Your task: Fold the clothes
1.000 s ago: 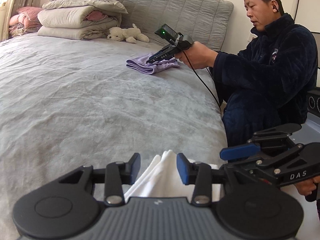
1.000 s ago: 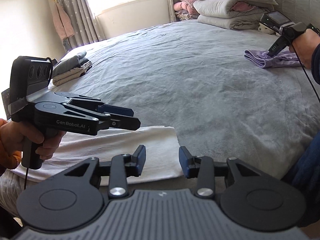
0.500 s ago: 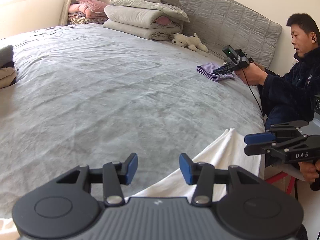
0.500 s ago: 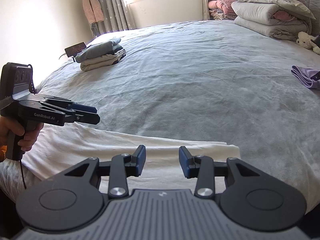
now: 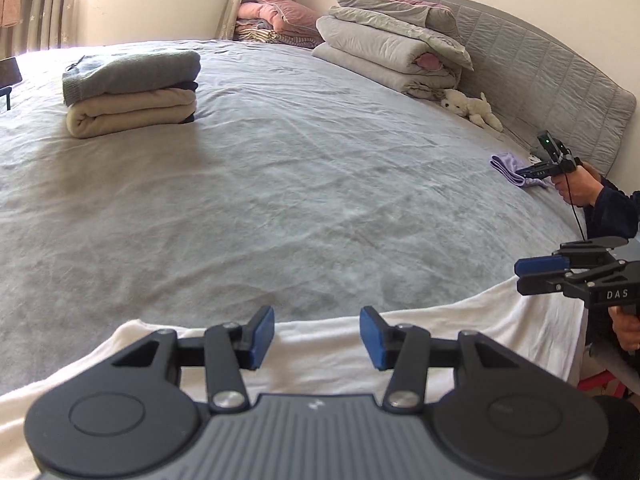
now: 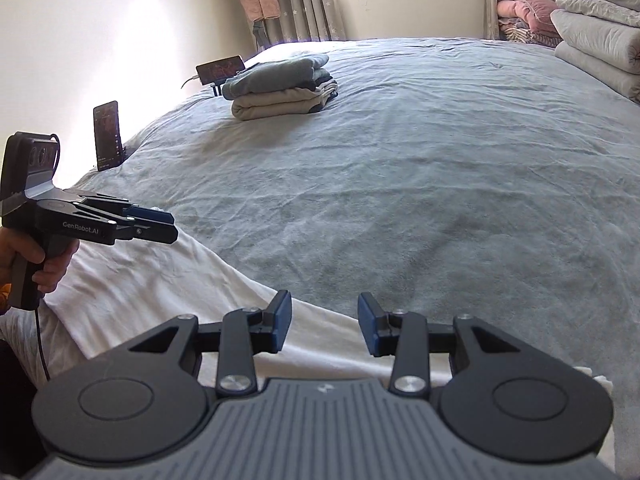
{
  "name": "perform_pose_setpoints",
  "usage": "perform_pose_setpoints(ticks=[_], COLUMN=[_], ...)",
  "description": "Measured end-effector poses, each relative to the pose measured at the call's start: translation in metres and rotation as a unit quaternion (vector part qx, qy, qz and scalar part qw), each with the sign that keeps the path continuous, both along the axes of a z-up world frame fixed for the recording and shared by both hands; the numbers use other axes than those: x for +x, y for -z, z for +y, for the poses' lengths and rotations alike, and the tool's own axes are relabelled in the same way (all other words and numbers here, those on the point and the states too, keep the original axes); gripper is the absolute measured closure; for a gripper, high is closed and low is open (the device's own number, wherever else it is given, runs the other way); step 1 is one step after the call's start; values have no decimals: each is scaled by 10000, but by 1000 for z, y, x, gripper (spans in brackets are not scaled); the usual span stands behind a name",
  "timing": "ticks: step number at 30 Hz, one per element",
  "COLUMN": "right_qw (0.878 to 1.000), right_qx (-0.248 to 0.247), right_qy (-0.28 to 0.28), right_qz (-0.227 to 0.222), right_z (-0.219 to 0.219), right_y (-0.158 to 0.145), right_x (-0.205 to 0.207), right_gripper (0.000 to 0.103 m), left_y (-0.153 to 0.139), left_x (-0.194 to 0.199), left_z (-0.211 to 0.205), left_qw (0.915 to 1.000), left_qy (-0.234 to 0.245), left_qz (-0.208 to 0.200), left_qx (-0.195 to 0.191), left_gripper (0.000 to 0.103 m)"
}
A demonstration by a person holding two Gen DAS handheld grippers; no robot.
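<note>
A white garment [image 5: 440,340] lies spread flat along the near edge of the grey bed [image 5: 280,200], and shows as the white garment [image 6: 140,280] in the right wrist view. My left gripper [image 5: 316,338] hovers over its left part, open, with nothing pinched between the blue pads. My right gripper [image 6: 324,328] hangs over the garment's right part, also open and empty. Each gripper shows from the side in the other's view: right gripper [image 5: 520,276], left gripper [image 6: 172,226].
A stack of folded clothes [image 5: 132,88] sits far left on the bed. Piled bedding [image 5: 392,60] and a plush toy [image 5: 472,106] lie by the headboard. At the right, another person's hand [image 5: 576,188] holds a gripper at a purple cloth [image 5: 506,164]. Two phones [image 6: 107,134] stand by the bed's left edge.
Both grippers swung leftward across the bed's near edge. The white garment, bunched between the left fingers before, now lies stretched out flat. The folded stack came into view.
</note>
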State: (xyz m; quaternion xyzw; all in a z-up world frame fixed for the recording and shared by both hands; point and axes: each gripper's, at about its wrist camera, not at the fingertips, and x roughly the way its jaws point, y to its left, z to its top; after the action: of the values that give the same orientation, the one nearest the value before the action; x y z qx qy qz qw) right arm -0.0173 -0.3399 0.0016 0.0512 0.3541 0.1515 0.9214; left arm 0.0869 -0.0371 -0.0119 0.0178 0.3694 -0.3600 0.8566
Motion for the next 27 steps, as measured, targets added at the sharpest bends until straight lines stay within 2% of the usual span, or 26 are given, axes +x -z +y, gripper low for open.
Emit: perform_pose_setpoints(ticks=[15, 19, 21, 22, 24, 27], right_qw=[9956, 9945, 9944, 9944, 9947, 9954], right_qx=[-2, 1, -15, -24, -10, 22], right_qy=[-909, -1008, -1012, -1003, -969, -919], right_qz=[221, 286, 312, 322, 335, 283], right_z=[64, 74, 77, 78, 78, 78], right_y=[7, 11, 13, 14, 15, 14], right_x=[55, 62, 63, 63, 63, 62], right_gripper=[62, 62, 62, 62, 62, 62], left_y=[5, 11, 14, 15, 14, 6], left_x=[29, 40, 44, 45, 41, 30], left_z=[74, 77, 75, 73, 70, 71], left_qw=[9973, 9986, 9992, 9992, 9995, 9977], left_qy=[-714, -498, -309, -267, -323, -451], left_qz=[-53, 168, 273, 294, 67, -503], left_qx=[153, 78, 8, 8, 32, -97], left_gripper=[55, 58, 73, 92, 98, 98])
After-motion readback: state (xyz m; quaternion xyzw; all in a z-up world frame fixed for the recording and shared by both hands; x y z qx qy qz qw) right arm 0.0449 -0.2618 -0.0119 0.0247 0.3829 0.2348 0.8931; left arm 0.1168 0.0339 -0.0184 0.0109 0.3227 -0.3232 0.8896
